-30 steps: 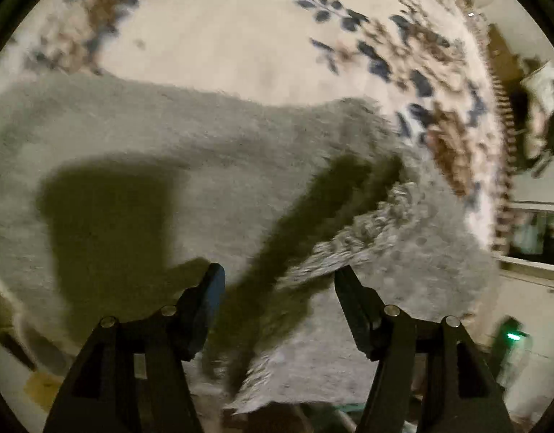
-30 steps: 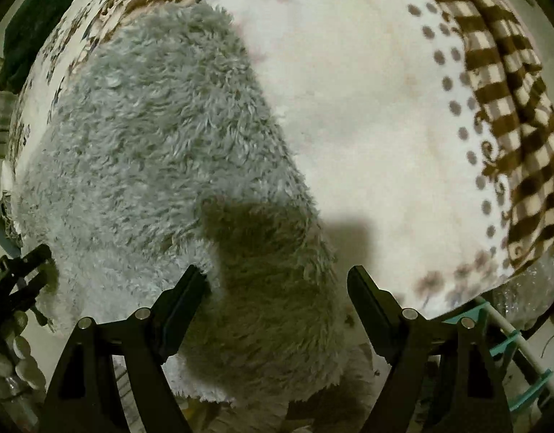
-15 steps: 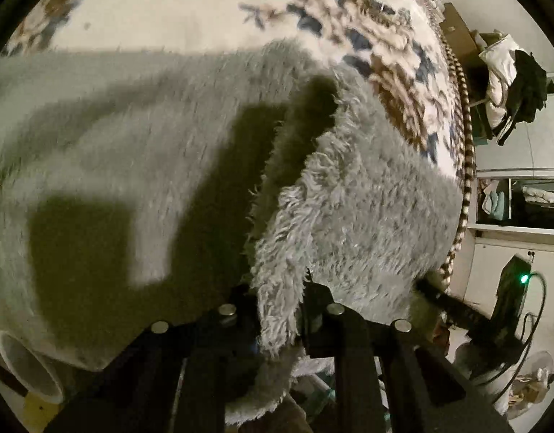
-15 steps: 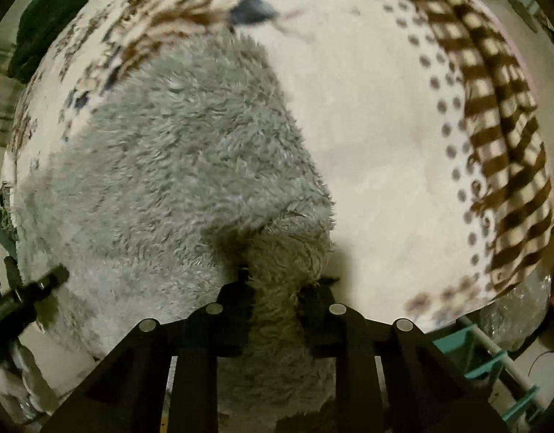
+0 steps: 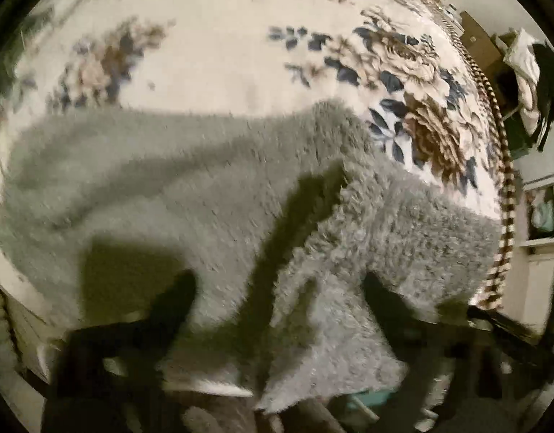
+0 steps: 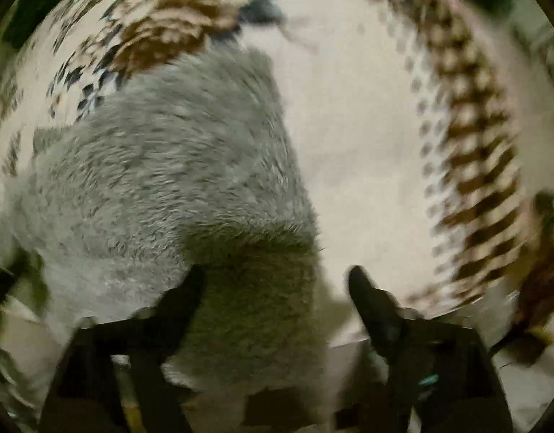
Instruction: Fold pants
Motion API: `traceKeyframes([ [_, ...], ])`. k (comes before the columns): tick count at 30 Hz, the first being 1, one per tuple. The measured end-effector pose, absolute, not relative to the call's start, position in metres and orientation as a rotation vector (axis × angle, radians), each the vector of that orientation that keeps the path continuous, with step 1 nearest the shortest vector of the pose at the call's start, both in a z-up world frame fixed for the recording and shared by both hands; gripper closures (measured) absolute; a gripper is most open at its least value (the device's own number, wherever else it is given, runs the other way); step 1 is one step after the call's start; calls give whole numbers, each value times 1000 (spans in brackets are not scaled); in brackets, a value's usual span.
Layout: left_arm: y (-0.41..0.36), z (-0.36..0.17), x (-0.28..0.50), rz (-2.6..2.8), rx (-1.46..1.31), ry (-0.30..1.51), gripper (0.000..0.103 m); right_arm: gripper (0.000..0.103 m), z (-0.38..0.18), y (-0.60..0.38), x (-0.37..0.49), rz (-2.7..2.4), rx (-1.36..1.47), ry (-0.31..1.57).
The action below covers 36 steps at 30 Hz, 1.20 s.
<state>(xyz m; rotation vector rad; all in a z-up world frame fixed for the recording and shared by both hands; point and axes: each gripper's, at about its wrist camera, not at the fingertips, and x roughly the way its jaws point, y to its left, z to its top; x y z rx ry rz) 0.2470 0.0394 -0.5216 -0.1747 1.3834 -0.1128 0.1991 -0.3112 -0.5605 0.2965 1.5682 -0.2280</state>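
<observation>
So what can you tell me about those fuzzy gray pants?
The pants look like thick, shaggy gray fleece. They lie spread on a cream blanket printed with brown and dark-blue flowers. One edge is flipped up into a loose flap, hanging past the blanket's near edge. The left gripper and right gripper are both open over the fabric, not pinching it. The pictures are blurry.

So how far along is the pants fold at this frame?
Done: in the left wrist view the grey fleece pants lie on the floral blanket with one flap doubled over, casting a shadow along its edge. In hand: nothing; the left gripper and right gripper are both open over the fabric. Left: the pants still spread wide across the blanket, so further folds probably remain.
</observation>
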Motion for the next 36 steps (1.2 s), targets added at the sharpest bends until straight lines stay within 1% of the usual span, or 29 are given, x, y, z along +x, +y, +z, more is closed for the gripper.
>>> traceKeyframes([
  [1, 39, -522, 247, -93, -140, 1393, 5, 14, -553, -301, 200, -248, 227, 1550],
  [3, 32, -526, 255, -69, -118, 1402, 5, 9, -545, -287, 202, -263, 161, 1534],
  [6, 35, -517, 253, -32, -57, 1388, 5, 9, -535, -259, 210, -253, 169, 1505],
  [9, 46, -503, 250, -23, -112, 1378, 5, 9, -521, -237, 201, -257, 152, 1478],
  [14, 97, -484, 237, 49, -210, 1350, 5, 9, -505, -198, 196, -244, 145, 1473],
  [15, 114, -483, 234, 70, -249, 1345, 5, 6, -504, -194, 196, -242, 139, 1471],
  [17, 139, -484, 228, 108, -296, 1342, 5, 5, -499, -180, 196, -238, 127, 1463],
  [20, 183, -496, 218, 166, -424, 1327, 5, 5, -499, -166, 197, -240, 113, 1458],
  [25, 262, -540, 195, 253, -817, 1276, 5, 5, -507, -145, 199, -224, 148, 1495],
  [29, 296, -568, 186, 291, -991, 1175, 5, 5, -518, -130, 200, -207, 142, 1531],
  [32, 308, -591, 188, 291, -1085, 1138, 6, 5, -525, -121, 201, -196, 137, 1552],
  [33, 309, -596, 190, 286, -1103, 1129, 8, 5, -526, -120, 202, -195, 134, 1555],
  [34, 310, -600, 192, 280, -1113, 1106, 13, 5, -527, -118, 202, -195, 129, 1557],
  [35, 310, -598, 194, 281, -1093, 1092, 27, 5, -528, -117, 203, -193, 123, 1559],
  [36, 308, -595, 197, 279, -1071, 1080, 46, 5, -530, -115, 204, -191, 117, 1563],
])
